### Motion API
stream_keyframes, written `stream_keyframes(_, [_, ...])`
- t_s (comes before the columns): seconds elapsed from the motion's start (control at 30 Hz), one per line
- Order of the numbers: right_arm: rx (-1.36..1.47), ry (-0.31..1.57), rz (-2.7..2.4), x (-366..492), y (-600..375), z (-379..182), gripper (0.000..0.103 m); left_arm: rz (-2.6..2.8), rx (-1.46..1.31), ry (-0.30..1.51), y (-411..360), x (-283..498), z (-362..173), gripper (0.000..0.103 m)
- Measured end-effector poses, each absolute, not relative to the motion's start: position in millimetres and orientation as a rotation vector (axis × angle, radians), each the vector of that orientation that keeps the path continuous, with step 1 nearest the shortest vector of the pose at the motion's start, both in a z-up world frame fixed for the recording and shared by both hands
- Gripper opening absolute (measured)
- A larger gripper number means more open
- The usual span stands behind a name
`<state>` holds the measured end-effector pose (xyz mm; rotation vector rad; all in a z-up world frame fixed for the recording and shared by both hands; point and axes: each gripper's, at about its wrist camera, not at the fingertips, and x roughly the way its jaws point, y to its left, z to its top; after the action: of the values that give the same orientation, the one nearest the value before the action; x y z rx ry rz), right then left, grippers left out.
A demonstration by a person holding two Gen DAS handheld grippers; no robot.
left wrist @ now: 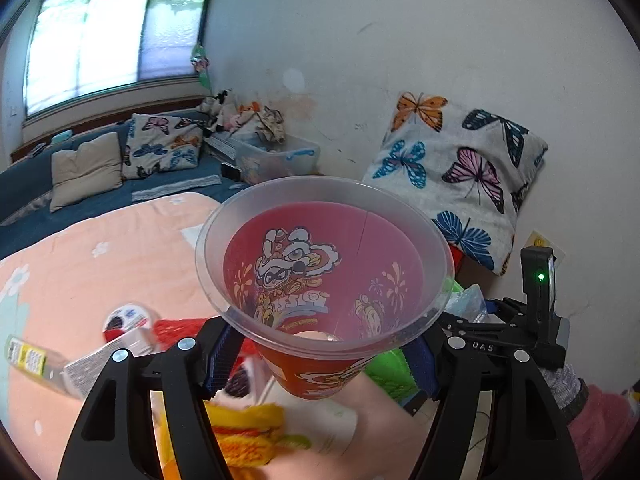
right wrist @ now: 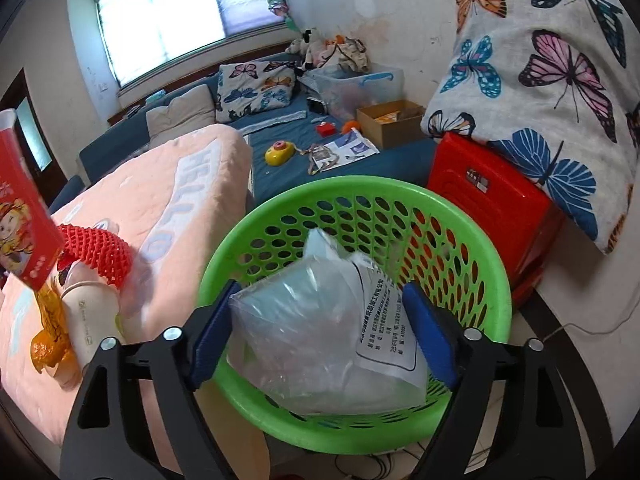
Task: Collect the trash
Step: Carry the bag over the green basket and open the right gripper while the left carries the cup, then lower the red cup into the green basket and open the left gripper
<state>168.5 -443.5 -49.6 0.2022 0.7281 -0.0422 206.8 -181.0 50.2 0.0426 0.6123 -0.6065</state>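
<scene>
- Your left gripper [left wrist: 320, 360] pinches the cup [left wrist: 324, 280] low on its tapered body, one blue pad on each side; the cup stands mouth up, its long axis rising away from the fingers and leaning slightly back toward the camera.
- The green basket [right wrist: 472, 216] lies to the right of that cup and a little beyond it: in the left view a slice of green shows just past the right-hand pad, so the coming move is, by my judgement, a carry to the right.
- Your right gripper [right wrist: 322, 332] is the nearer one to the basket; it hangs directly over the rim, closed on the plastic bag [right wrist: 304, 320], whose bulk sags down inside the basket's bowl.
- The cup is thin, smooth, translucent plastic with a wide rolled lip and a red printed wrap of cartoon figures; it will likely flex if you squeeze harder.
- The bag is clear, crinkled film with a white printed label, soft and shapeless between the pads.
- The basket is rigid, round, and pierced with rows of oval holes.
- Left of the basket, on the peach blanket [right wrist: 168, 200], more litter waits: a red foam net sleeve [right wrist: 100, 248], a white bottle [right wrist: 88, 320], orange peel [right wrist: 50, 344].
- Behind the basket sits a red plastic stool [right wrist: 492, 208] under a butterfly pillow [right wrist: 552, 92].
</scene>
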Motion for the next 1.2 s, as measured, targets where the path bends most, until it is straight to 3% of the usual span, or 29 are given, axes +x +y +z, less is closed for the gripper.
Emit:
stream_keyframes(0.17, [0.223, 0.712, -0.028, 163, -450, -47, 0.092, -0.638, 0.067, 0.636, -211, 214, 44, 0.068])
stream_keyframes(1.07, [0.291, 0.669, -0.115, 87, -482, -48, 0.093, -0.758, 0.133, 0.857, -335, 246, -16, 0.069])
stream_keyframes(1.13, [0.297, 0.669, -0.115, 84, -483, -49, 0.093, -0.762, 0.152, 0.862, -339, 244, -19, 0.070])
stream_keyframes(1.2, [0.304, 0.672, -0.114, 82, -483, -51, 0.093, -0.765, 0.161, 0.859, -341, 242, -19, 0.080])
